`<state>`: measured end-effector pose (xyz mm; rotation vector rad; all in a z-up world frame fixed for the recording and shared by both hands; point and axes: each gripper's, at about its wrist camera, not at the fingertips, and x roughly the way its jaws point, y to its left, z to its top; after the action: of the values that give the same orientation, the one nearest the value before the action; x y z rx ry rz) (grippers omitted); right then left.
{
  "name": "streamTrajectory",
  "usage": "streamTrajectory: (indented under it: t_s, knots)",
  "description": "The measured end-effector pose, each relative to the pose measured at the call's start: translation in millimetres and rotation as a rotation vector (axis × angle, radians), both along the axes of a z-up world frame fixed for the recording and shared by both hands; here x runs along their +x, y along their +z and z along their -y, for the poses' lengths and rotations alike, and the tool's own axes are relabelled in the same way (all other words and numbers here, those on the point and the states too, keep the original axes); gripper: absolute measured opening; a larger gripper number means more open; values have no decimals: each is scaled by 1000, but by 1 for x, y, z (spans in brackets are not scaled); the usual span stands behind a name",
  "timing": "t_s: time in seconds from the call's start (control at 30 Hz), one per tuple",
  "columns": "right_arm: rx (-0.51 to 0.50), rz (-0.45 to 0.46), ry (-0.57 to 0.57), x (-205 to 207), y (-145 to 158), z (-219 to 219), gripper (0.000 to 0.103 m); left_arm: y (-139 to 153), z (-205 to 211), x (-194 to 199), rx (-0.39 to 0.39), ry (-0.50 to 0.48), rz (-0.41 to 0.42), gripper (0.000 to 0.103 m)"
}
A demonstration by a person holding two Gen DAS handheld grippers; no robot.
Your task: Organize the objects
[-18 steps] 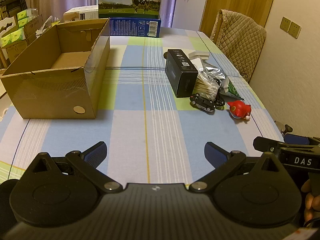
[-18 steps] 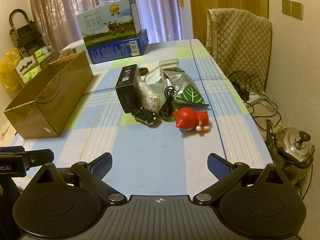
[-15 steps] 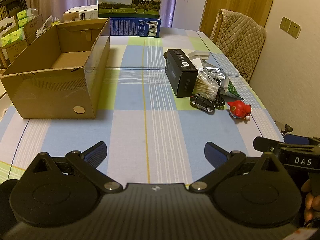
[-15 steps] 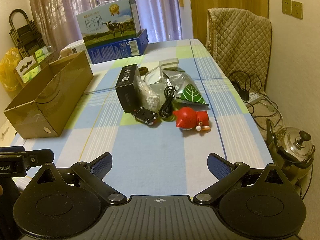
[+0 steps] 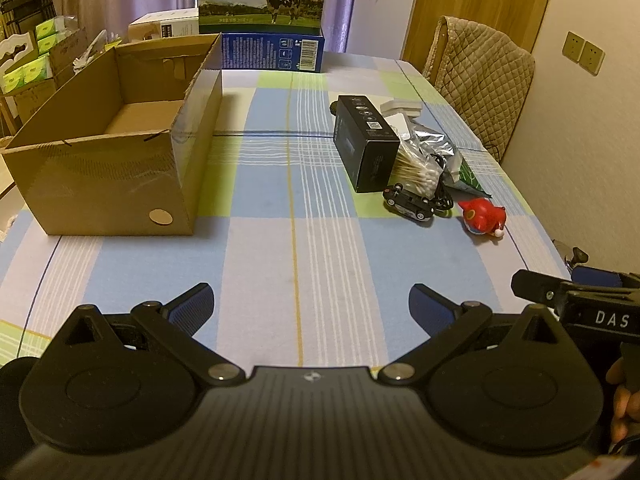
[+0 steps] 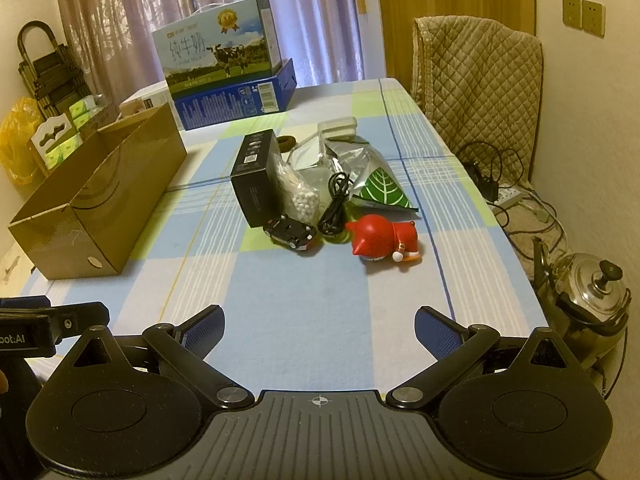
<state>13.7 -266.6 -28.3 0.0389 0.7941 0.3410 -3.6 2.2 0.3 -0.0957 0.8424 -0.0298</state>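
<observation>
The left gripper [image 5: 310, 302] is held low over the near edge of the checked tablecloth [image 5: 280, 248], its blue-padded fingers spread wide with nothing between them. The right gripper [image 6: 319, 326] is held likewise over the near edge, fingers wide apart and empty. An open cardboard box [image 5: 116, 148] is seen to the left of the cloth's centre, and its visible floor is bare. The things to be sorted are clustered well to the right of the cardboard box: a black carton [image 6: 256, 178], a bag of cotton swabs [image 6: 296, 190] leaning against it, a coiled black cable [image 6: 336, 204], a silver pouch with a green leaf [image 6: 372, 178], a black toy car [image 6: 292, 234] and a red toy figure [image 6: 382, 240] lying on its side. A milk carton case [image 6: 224, 64] is stood beyond the cardboard box, at the far end of the table.
</observation>
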Motion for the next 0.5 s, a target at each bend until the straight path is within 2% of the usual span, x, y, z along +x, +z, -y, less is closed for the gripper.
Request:
streamTrajectory:
  t_s: [0.37, 0.5]
  knots:
    - [27, -23, -35, 6, 6, 12, 99, -2, 3, 4, 1, -27, -13, 102]
    - [38, 13, -35, 10, 11, 18, 99, -4, 3, 11, -16, -43, -27, 102]
